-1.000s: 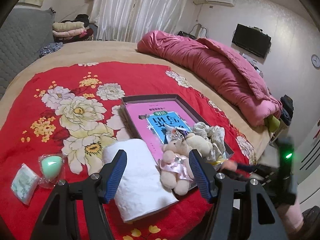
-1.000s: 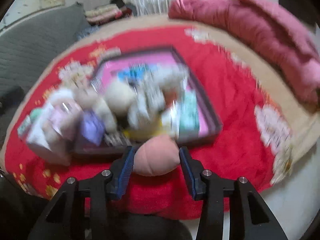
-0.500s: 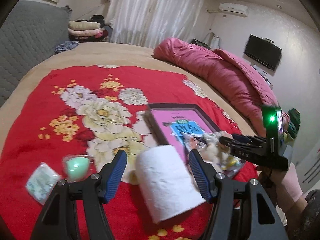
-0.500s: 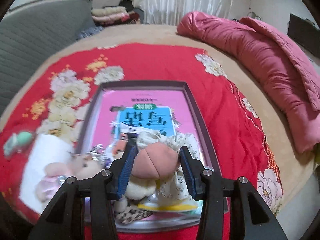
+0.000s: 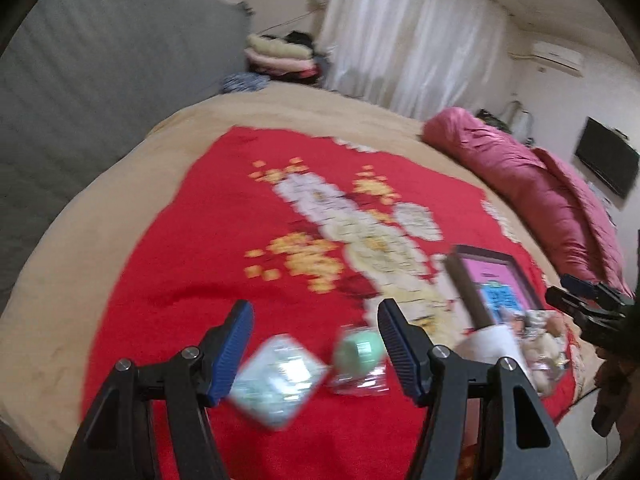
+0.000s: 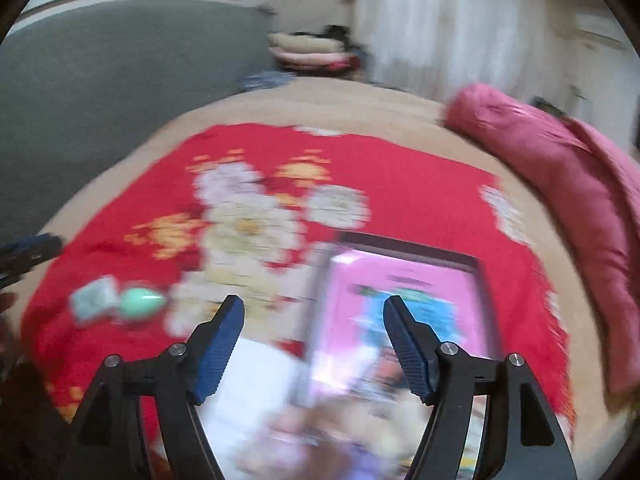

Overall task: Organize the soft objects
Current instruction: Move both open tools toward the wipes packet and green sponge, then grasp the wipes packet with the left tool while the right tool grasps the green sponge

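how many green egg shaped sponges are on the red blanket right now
1. The green sponge, in clear wrap, lies on the red blanket beside a pale packet. Others may hide in the blurred tray pile.

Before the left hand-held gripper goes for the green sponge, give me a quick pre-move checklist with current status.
1. Left hand-held gripper open and empty: ok.
2. Green sponge lies on the red blanket, just ahead of the left fingertips: ok.
3. Pale packet lies right beside the sponge and could be caught too: not ok.
4. Right hand-held gripper has just been opening, nothing between its pads: ok.
5. Pink sponge landed in the tray: cannot tell, blurred.
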Motion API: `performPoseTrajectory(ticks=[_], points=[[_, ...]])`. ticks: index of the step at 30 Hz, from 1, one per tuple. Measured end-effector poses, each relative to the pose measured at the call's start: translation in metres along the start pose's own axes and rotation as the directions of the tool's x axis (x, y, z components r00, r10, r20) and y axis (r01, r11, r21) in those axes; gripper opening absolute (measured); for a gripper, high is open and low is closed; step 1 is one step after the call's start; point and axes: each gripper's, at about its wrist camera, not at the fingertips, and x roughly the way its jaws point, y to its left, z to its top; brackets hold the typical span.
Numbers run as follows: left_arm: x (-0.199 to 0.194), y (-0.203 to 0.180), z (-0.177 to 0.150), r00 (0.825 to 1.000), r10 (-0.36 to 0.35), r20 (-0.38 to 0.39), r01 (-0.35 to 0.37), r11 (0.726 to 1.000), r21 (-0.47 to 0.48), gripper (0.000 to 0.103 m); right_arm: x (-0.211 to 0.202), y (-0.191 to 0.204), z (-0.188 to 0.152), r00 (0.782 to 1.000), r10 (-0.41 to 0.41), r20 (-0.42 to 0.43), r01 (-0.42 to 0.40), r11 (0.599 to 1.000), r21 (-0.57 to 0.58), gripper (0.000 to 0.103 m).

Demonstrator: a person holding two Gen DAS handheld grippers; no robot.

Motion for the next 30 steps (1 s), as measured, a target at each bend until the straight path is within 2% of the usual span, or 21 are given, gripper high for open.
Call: performPoseTrajectory(ticks=[2,6,9,14,16,19,26,30], points=[[0.000,0.016,-0.002,1.000,0.024,-0.007,-0.024,1.000,-0.010,0.064,0.012,0.033,0.008,0.999,0.048,-0.021,-0.049,0.997,-0.063,0.074],[0.006,0.042,-0.008,0.999,0.008,-0.041,-0.010,0.999,-0.033,0.064,0.031,0.088,0.012,0.992,0.107,-0.071,-0.118,0.979,-0.169,0.074],[0.012,0.047,-0.014,0.997,0.018,-0.069,-0.017,1.000,0.011,0.064,0.041,0.115,0.011,0.979,0.174,-0.106,-0.189,0.970,-0.155,0.074],[0.026,0.035,-0.026,0.993,0.008,-0.122,0.005,0.994,0.109,0.064,0.055,0.134,0.008,0.964,0.220,-0.149,-0.234,0.968,-0.084,0.074],[0.036,0.028,-0.033,0.988,0.031,-0.150,-0.005,0.985,0.171,0.064,0.063,0.137,0.007,0.958,0.228,-0.172,-0.239,0.970,-0.047,0.074],[0.047,0.025,-0.041,0.985,0.072,-0.156,-0.041,0.980,0.196,0.064,0.073,0.139,0.006,0.957,0.209,-0.203,-0.216,0.976,-0.013,0.074],[0.072,0.027,-0.052,0.974,0.023,-0.227,0.022,0.981,0.194,0.064,0.105,0.156,0.007,0.934,0.219,-0.283,-0.221,0.975,0.024,0.074],[0.081,0.025,-0.057,0.969,0.019,-0.246,0.037,0.975,0.219,0.067,0.129,0.165,0.005,0.923,0.161,-0.349,-0.164,0.986,0.022,0.074]])
